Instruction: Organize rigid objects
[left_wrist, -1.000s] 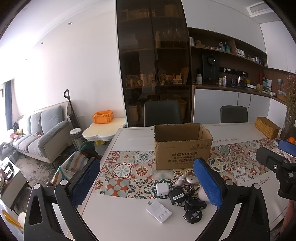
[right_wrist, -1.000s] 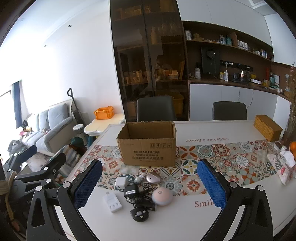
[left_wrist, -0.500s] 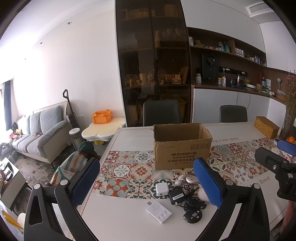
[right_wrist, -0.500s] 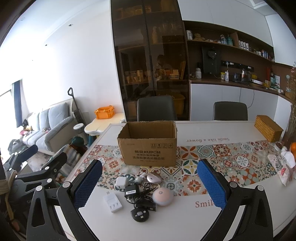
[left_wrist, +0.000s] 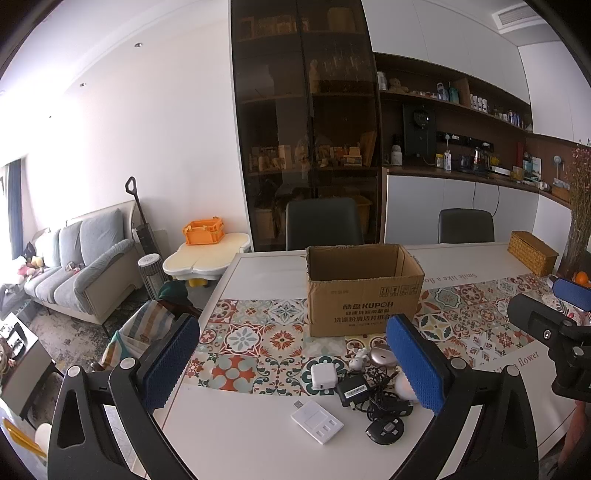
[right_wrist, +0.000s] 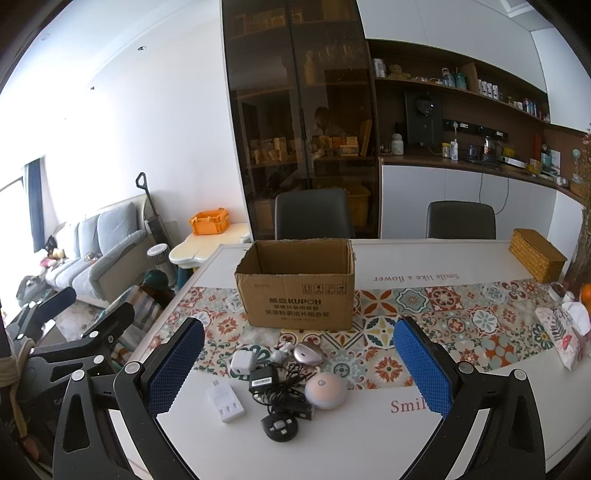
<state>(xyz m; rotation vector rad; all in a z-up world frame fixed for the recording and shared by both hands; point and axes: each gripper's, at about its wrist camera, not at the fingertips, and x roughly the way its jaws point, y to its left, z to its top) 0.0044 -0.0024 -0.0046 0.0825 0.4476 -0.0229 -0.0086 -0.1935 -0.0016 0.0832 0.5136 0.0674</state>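
white multi-port hub (right_wrist: 225, 401), white charger cube (right_wrist: 242, 362), black adapter with cables (right_wrist: 264, 380), round pink device (right_wrist: 325, 390): clustered on table (right_wrist: 369, 435) just in front of open cardboard box (right_wrist: 297, 282). left gripper (left_wrist: 291, 365), right gripper (right_wrist: 299, 369): both spread wide, empty, raised short of the box.

White desk (right_wrist: 369, 435) with patterned tile runner (right_wrist: 436, 314) across middle. Open cardboard box (right_wrist: 297, 291) upright on runner. In front of box, cluster at runner's near edge: white charger cube (right_wrist: 242, 362), black adapter (right_wrist: 263, 380) with tangled cable, pink round device (right_wrist: 325, 390), white flat adapter (right_wrist: 225, 402), black round puck (right_wrist: 279, 427). Wicker box (right_wrist: 537, 254) at far right.
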